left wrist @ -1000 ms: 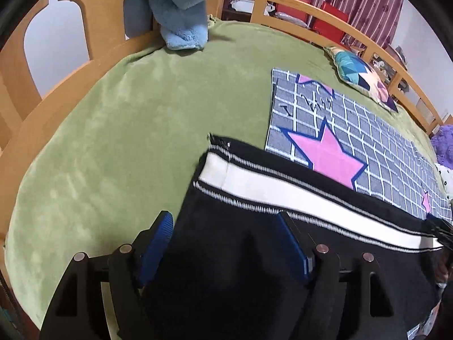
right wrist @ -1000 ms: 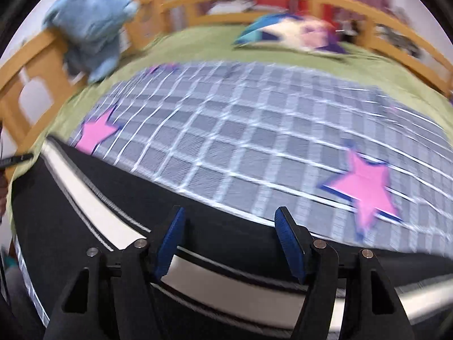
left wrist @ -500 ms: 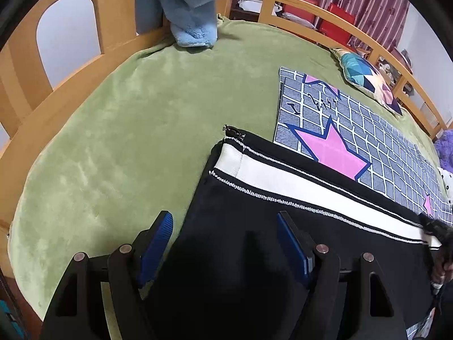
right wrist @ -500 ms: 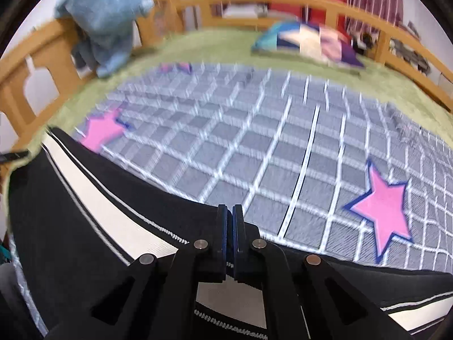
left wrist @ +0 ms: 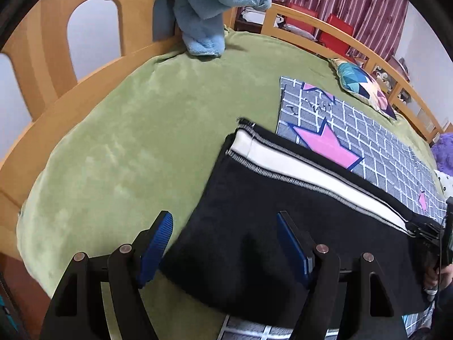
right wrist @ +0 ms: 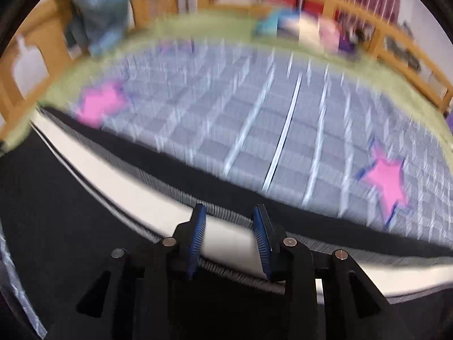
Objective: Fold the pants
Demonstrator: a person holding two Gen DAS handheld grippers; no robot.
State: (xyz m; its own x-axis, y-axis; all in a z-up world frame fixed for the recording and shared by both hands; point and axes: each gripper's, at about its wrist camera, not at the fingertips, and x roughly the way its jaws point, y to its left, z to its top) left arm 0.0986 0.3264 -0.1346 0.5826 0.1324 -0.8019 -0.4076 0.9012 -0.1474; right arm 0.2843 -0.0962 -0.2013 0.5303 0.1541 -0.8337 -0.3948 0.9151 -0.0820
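Pants [left wrist: 283, 212]: black, with a white side stripe [left wrist: 297, 170] edged in grey stitching, lying flat and already doubled on the bed, part on the green cover [left wrist: 127, 141] and part on the grey checked blanket [left wrist: 368, 130] with pink stars. Judged soft, limp and light; thick knit, so not slippery, not fragile, liable to sag and bunch if lifted at one point only. Best taken at two well-separated points along one edge, pinching through all layers near the hem corner [left wrist: 243, 124] or the stitched stripe, where the cloth is firmest. Left hand-held gripper [left wrist: 223, 240]: jaws wide apart, straddling the near left edge of the pants, clamped on nothing. Right hand-held gripper [right wrist: 229, 226]: jaws part-way apart, having just been opening, over the stripe [right wrist: 226, 240] with cloth between the pads; no pinch visible, though that view is blurred. Further out: blue plush toy [left wrist: 209, 5] against the wooden rail [left wrist: 70, 65], patterned cushion [left wrist: 362, 85] at the far side, well clear of the pants. Risk: layers sliding apart if only the top one is caught.
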